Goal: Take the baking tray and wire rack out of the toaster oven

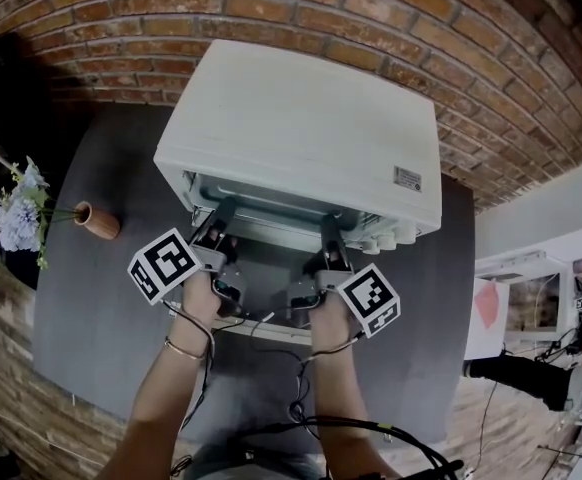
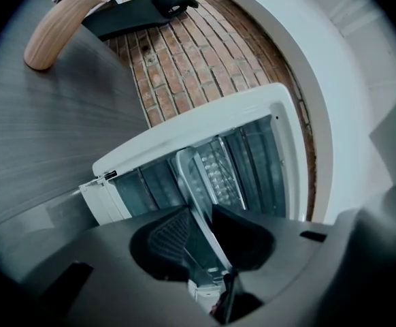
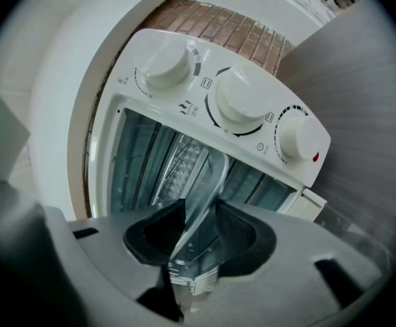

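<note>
A white toaster oven [image 1: 301, 138] stands on the dark grey table [image 1: 91, 298] with its door [image 1: 263, 286] folded down toward me. Both grippers reach into its mouth side by side. In the left gripper view the shiny rim of the baking tray [image 2: 196, 176] runs between the pads of the left gripper [image 2: 199, 227], which is shut on it. My right gripper [image 3: 199, 225] is shut on the same tray [image 3: 206, 181] at its other side. Deeper inside, a patterned metal surface [image 2: 220, 169] shows; I cannot tell the wire rack apart from the tray. In the head view the left gripper [image 1: 219, 214] and the right gripper [image 1: 328, 232] hide the tray.
Three white knobs [image 3: 239, 101] line the oven's right side. A wooden vase [image 1: 98, 220] with pale flowers [image 1: 16, 213] lies on the table to the left. A brick wall [image 1: 391, 18] stands close behind the oven. Cables [image 1: 301, 408] trail from the grippers toward me.
</note>
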Motion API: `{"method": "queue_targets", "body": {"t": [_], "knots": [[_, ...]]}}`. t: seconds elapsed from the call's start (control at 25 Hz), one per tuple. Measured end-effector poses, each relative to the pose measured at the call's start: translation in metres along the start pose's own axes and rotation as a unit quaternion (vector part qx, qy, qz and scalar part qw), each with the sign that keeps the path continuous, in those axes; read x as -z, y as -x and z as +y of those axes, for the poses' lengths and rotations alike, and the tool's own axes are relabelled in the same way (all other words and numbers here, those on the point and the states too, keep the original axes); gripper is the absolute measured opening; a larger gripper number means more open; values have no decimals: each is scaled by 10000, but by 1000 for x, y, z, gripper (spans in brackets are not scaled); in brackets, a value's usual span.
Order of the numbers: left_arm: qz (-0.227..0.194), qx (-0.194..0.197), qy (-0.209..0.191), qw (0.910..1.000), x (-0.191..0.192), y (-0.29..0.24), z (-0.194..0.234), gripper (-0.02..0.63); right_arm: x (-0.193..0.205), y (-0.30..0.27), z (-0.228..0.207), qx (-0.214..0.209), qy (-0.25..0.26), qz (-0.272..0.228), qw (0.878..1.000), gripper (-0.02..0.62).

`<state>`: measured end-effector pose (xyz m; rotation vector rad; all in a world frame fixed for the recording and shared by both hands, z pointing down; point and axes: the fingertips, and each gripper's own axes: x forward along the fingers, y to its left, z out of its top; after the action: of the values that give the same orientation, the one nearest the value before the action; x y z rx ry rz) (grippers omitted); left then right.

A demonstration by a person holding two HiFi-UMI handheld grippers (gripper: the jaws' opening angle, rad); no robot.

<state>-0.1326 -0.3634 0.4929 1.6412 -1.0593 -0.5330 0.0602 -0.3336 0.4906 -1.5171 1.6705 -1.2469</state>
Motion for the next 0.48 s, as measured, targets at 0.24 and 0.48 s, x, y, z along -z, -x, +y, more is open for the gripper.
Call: {"method": "queue_targets", "body": {"t": [0.24, 0.48], "knots": [[22, -2, 43, 10000, 4, 10, 0, 94, 4, 10, 0, 0, -20, 23, 10000, 135], [37, -33, 105, 9999, 9, 22, 2, 86, 11, 21, -2, 33, -78, 86, 9999, 129]]}}
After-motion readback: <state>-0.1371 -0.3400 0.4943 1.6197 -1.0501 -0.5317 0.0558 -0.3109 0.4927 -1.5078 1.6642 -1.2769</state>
